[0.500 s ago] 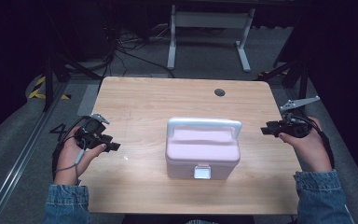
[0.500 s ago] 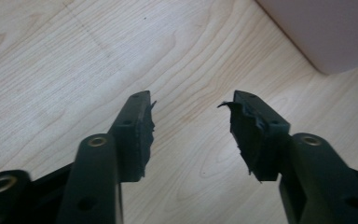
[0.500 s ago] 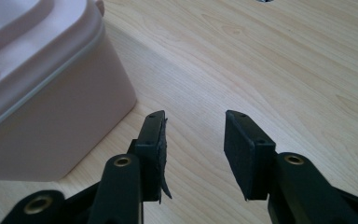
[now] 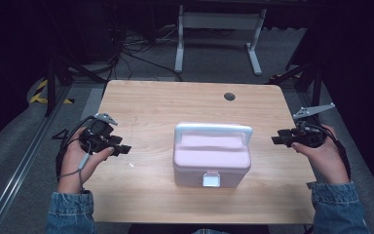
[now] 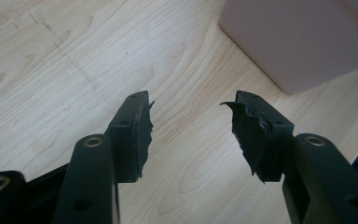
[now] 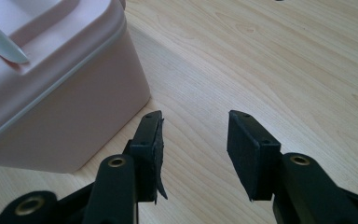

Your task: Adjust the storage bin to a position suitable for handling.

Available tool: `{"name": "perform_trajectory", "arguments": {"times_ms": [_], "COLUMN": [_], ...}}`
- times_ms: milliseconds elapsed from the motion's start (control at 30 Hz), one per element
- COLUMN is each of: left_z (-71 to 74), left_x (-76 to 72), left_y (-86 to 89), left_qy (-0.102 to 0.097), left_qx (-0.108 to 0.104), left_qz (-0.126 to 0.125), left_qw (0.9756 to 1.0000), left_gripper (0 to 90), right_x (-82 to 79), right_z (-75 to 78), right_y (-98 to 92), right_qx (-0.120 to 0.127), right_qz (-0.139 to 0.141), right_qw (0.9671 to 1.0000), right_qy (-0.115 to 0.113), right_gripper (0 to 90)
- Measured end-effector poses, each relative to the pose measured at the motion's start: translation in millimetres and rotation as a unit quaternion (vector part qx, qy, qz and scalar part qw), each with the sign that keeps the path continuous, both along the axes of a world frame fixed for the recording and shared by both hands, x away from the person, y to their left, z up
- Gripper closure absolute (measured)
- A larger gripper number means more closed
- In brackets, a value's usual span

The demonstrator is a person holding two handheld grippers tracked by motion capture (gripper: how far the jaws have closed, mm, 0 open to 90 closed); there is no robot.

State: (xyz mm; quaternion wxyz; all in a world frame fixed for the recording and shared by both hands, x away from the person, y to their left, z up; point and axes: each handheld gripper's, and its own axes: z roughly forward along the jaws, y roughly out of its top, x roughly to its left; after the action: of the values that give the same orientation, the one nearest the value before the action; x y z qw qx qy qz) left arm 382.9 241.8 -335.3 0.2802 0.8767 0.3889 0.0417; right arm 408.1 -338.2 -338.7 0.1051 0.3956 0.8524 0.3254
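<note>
Nothing has visibly shifted since half a second ago: both hands sit where they were, and the pink storage box (image 4: pixel 212 161) stays in the middle of the bench (image 4: pixel 151 107).

From the high view, the left gripper (image 4: pixel 121 149) is held over the bench's left part, well apart from the box, its jaws pointing toward it. The right gripper (image 4: pixel 276 140) hangs near the right edge, also aimed inward at the box. Each is carried in a hand, the left hand (image 4: pixel 75 161) and the right hand (image 4: pixel 321 156), with denim sleeves behind.

In the left gripper view, the left gripper (image 5: pixel 191 126) has its jaws spread wide with bare wood between them; a corner of the box (image 5: pixel 303 42) lies ahead to the right, with open bench between. In the right gripper view, the right gripper (image 6: pixel 195 149) is likewise spread and holds nothing; the box (image 6: pixel 51 84) stands just beside its left jaw.

The box is shut, with a white handle (image 4: pixel 213 129) across the lid and a white latch (image 4: pixel 211 180) on the near face. A round cable hole (image 4: pixel 229 96) sits near the far edge. Beyond the bench, a white frame (image 4: pixel 218 34) and loose cables (image 4: pixel 131 48) rest on the floor.
</note>
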Motion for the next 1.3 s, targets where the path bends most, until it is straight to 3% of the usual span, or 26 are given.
{"name": "perform_trajectory", "arguments": {"times_ms": [233,500,700,900,1167,1300], "left_z": [13.3,17.2,19.0,21.1,17.0,14.3], "left_x": [-2.5,-0.6,0.0,-0.4,3.1,4.9], "left_y": [-22.8,-50.6,-67.4,-82.2,-102.6,-111.8], "left_qy": [-0.017,-0.030,-0.034,-0.039,-0.040,-0.041], "left_qx": [-0.006,-0.018,-0.040,-0.065,-0.070,-0.073], "left_qz": [-0.038,-0.072,-0.098,-0.126,-0.154,-0.158], "left_qw": [0.9991,0.9968,0.9938,0.9891,0.9848,0.9838], "left_gripper": [46.9,46.1,44.7,44.4,43.0,42.6], "right_x": [-3.1,-6.0,-8.3,-10.2,-12.5,-13.7], "right_z": [-1.7,-4.0,-5.4,-7.6,-9.7,-10.9], "right_y": [-1.0,-1.0,-2.4,-3.9,-2.4,-2.8], "right_qx": [0.000,-0.003,-0.004,-0.004,-0.007,-0.009], "right_qz": [-0.003,-0.001,-0.005,-0.007,-0.006,-0.007], "right_qw": [1.0000,1.0000,0.9999,0.9998,0.9998,0.9998], "right_qy": [0.004,0.009,0.014,0.017,0.017,0.018], "right_gripper": [56.0,54.4,53.9,53.1,52.2,52.0]}}
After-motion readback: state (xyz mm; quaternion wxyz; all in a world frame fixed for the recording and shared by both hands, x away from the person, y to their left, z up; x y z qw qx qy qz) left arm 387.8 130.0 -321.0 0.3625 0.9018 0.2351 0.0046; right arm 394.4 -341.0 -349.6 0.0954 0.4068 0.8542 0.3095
